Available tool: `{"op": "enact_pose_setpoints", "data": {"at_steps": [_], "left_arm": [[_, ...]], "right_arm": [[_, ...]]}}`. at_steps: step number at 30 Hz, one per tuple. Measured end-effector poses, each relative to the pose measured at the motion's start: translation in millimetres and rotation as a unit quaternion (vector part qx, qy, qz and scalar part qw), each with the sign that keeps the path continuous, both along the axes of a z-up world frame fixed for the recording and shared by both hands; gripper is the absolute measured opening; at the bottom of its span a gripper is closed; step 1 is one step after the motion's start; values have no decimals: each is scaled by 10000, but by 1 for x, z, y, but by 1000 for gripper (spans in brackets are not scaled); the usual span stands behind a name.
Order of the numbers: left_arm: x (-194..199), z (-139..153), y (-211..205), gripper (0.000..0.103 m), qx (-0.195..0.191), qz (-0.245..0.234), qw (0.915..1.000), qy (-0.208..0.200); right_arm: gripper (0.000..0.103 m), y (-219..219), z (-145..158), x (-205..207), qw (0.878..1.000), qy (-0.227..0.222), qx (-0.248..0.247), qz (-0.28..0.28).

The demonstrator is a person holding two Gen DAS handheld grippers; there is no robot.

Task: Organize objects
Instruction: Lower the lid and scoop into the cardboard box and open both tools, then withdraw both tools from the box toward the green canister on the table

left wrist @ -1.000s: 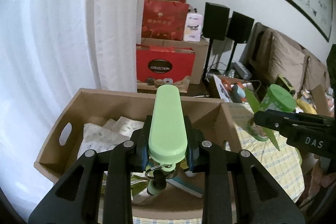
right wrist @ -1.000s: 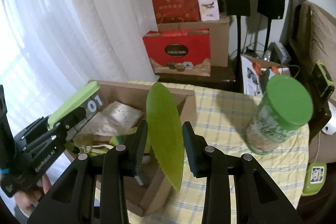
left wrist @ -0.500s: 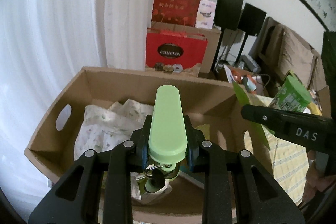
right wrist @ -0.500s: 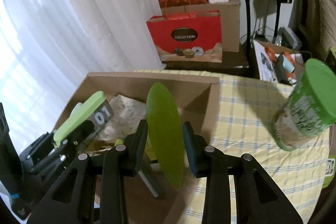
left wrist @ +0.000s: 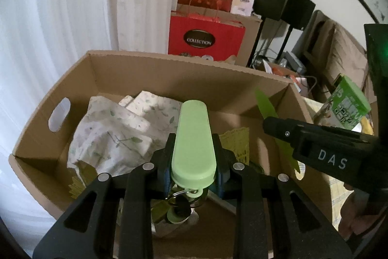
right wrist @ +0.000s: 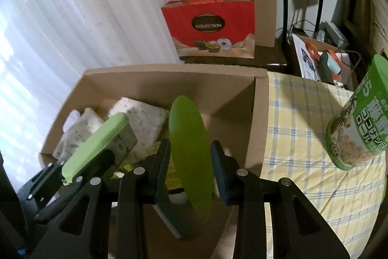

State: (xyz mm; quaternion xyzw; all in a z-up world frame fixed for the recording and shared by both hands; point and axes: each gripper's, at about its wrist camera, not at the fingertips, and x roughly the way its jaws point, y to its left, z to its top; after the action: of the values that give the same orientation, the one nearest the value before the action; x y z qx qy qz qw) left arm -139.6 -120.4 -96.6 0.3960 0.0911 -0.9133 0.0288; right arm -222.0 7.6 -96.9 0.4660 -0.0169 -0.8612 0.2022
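Observation:
My left gripper (left wrist: 192, 162) is shut on a pale green oblong case (left wrist: 192, 140) with a key ring hanging from its near end, held over the open cardboard box (left wrist: 169, 69). My right gripper (right wrist: 190, 162) is shut on a flat green leaf-shaped piece (right wrist: 188, 152), held over the same box (right wrist: 169, 75) near its right wall. The left gripper with the case shows in the right wrist view (right wrist: 97, 145) at the left. The leaf (left wrist: 266, 106) and right gripper (left wrist: 315, 145) show in the left wrist view. A leaf-print cloth (left wrist: 114, 132) lies in the box.
A green-lidded snack can (right wrist: 356, 130) stands on the yellow checked tablecloth (right wrist: 303, 137) right of the box. Red gift bags (right wrist: 211, 28) and a carton stand behind, by a white curtain (right wrist: 72, 16). Black speakers (left wrist: 286, 1) stand at the back right.
Both grippers have moved forward and down over the box, each keeping its hold. The box now fills more of both views and the snack can has slid to the right edge.

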Motion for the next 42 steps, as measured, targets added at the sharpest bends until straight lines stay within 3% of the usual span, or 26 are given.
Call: {"op": "enact_pose_setpoints", "data": {"at_steps": [5, 9, 15, 21, 24, 34, 38, 42], "left_arm": [[-1, -7, 1, 29, 80, -3, 9999, -95], [1, -2, -1, 45, 122, 26, 9999, -33], [11, 21, -13, 53, 279, 162, 9991, 257], [13, 44, -14, 56, 129, 158, 9989, 417], [16, 53, -10, 71, 64, 142, 9985, 529], [27, 72, 5, 101, -53, 8, 9969, 790], [28, 73, 8, 101, 73, -65, 9971, 750], [30, 75, 12, 103, 174, -74, 9969, 765]], "right_arm": [[38, -2, 0, 2, 9998, 125, 167, 21], [38, 2, 2, 4, 9999, 107, 63, 35], [45, 13, 17, 13, 9997, 238, -53, 19], [50, 26, 40, 26, 9988, 488, -101, -17], [52, 31, 48, 32, 9982, 603, -56, -28], [68, 53, 59, 51, 9957, 892, 158, -195], [70, 65, 59, 54, 9950, 919, 242, -309], [83, 83, 60, 59, 9944, 935, 194, -463]]}}
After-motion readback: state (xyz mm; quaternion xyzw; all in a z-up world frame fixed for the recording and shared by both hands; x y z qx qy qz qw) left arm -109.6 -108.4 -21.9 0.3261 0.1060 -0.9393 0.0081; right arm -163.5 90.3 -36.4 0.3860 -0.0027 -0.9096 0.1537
